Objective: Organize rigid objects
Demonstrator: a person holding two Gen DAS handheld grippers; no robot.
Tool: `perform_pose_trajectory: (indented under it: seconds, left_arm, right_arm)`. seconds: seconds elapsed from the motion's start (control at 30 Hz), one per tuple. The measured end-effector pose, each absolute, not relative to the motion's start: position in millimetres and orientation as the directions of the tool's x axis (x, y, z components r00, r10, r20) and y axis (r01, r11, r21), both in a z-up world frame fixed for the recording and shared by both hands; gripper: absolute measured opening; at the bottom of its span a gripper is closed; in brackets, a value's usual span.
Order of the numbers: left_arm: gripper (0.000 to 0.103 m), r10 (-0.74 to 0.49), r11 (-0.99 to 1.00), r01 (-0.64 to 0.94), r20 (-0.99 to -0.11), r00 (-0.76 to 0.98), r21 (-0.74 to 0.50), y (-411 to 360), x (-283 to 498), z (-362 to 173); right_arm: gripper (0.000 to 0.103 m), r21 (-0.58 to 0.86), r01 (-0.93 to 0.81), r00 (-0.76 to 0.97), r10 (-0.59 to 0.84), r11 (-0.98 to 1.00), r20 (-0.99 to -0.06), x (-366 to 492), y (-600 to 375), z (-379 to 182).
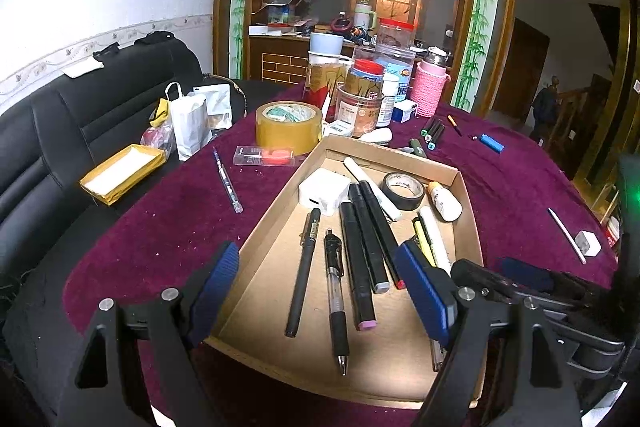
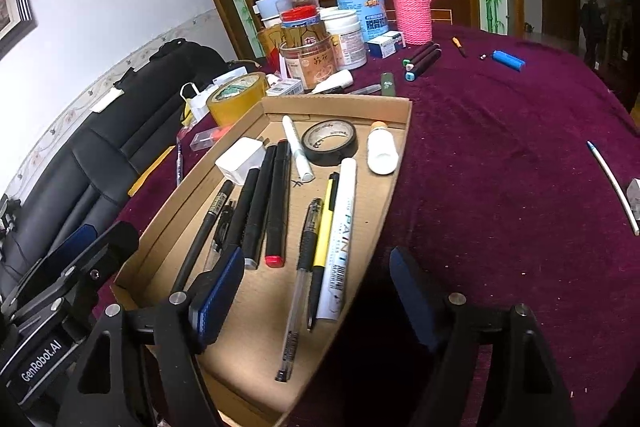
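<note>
Your left gripper hangs over the near end of the cardboard tray, jaws wide apart, nothing between them. Your right gripper sits at the tray's near right corner, equally wide and empty, one finger above the tray floor and the other outside the wall.

Inside the tray, sorted so far: black pens and markers lying roughly lengthwise, a clear gel pen, a yellow pen, a white paint marker, a white charger block, a black tape roll and a small white bottle at the far end.

Outstanding, by my judgement: a clear pen left of the tray, a white stylus and small white block well to its right, and beyond its far wall a trio of black markers, an orange pen, a blue lighter and a white tube. The task looks better than half complete, with the loose items still on the cloth
</note>
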State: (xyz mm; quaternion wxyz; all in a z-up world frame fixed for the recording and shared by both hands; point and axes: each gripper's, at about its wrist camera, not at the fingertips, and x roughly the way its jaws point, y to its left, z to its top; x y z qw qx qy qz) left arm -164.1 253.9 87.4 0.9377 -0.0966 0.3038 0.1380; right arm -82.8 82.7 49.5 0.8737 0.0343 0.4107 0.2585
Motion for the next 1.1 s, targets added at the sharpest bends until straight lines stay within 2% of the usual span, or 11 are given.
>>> perform_pose_trajectory:
  seconds: [0.4,0.53,0.63,0.7,0.83,0.93,1.03,1.1]
  left_arm:
    - [0.082,0.252,0.948,-0.317,-0.587,0.769,-0.008,221,-158,92]
    - [0.089,0.292,0.942,-0.334,-0.561,0.775,0.029,208,-159,97]
    - [0.091,0.331,0.932,-0.36,-0.506,0.797,0.043,199,-164,108]
    - [0.098,0.378,0.917,-0.396,-0.45,0.809,0.058,194,-170,117]
    - [0.103,0.467,0.882,-0.465,-0.304,0.831,0.084,181,-190,139]
    - [0.103,0.453,0.89,-0.454,-0.198,0.869,0.046,172,-209,156]
    - [0.103,0.502,0.863,-0.503,-0.167,0.849,0.042,166,-214,160]
    - [0.103,0.526,0.849,-0.524,-0.197,0.827,0.066,165,-208,160]
  right_arm:
    - [0.087,0.231,-0.416,0.564,0.448,0.88,-0.693,-84,58,45]
    - [0.089,0.216,-0.415,0.577,0.439,0.884,-0.689,-85,47,44]
    - [0.089,0.21,-0.411,0.589,0.434,0.887,-0.682,-86,38,44]
    - [0.089,0.209,-0.408,0.595,0.432,0.889,-0.678,-86,33,44]
    - [0.089,0.206,-0.408,0.606,0.433,0.889,-0.667,-88,25,44]
    - [0.089,0.192,-0.419,0.62,0.435,0.887,-0.653,-92,23,45]
    - [0.089,0.172,-0.434,0.642,0.438,0.884,-0.63,-98,22,50]
    - [0.089,0.142,-0.446,0.67,0.435,0.884,-0.602,-105,22,55]
